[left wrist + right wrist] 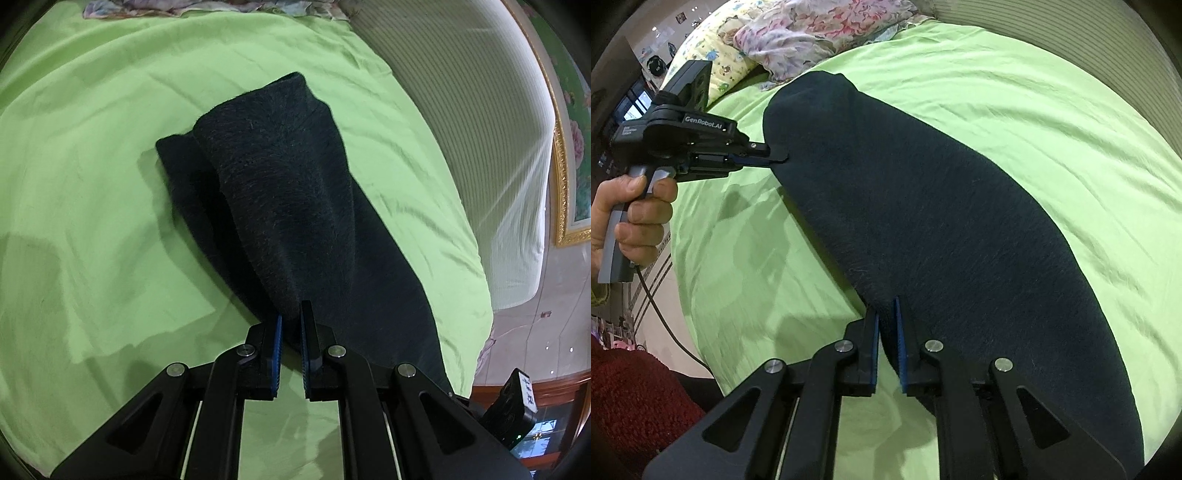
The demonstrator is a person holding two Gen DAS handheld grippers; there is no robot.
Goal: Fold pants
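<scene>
Dark navy pants [288, 206] lie on a bright green bed sheet [92, 184], partly folded over themselves. My left gripper [291, 314] is shut on the near edge of the pants and lifts it off the sheet. In the right wrist view the pants [942, 240] stretch across the sheet [1034, 110]. My right gripper [886, 310] is shut on their near edge. The left gripper also shows in the right wrist view [777, 158], held by a hand [631, 221] and clamped on the far end of the same edge.
Floral bedding and a pillow [798, 33] are piled at the head of the bed. A striped white mattress side [480, 129] and a gold-framed panel [561, 177] lie to the right. The bed edge drops to the floor at the left of the right wrist view [665, 295].
</scene>
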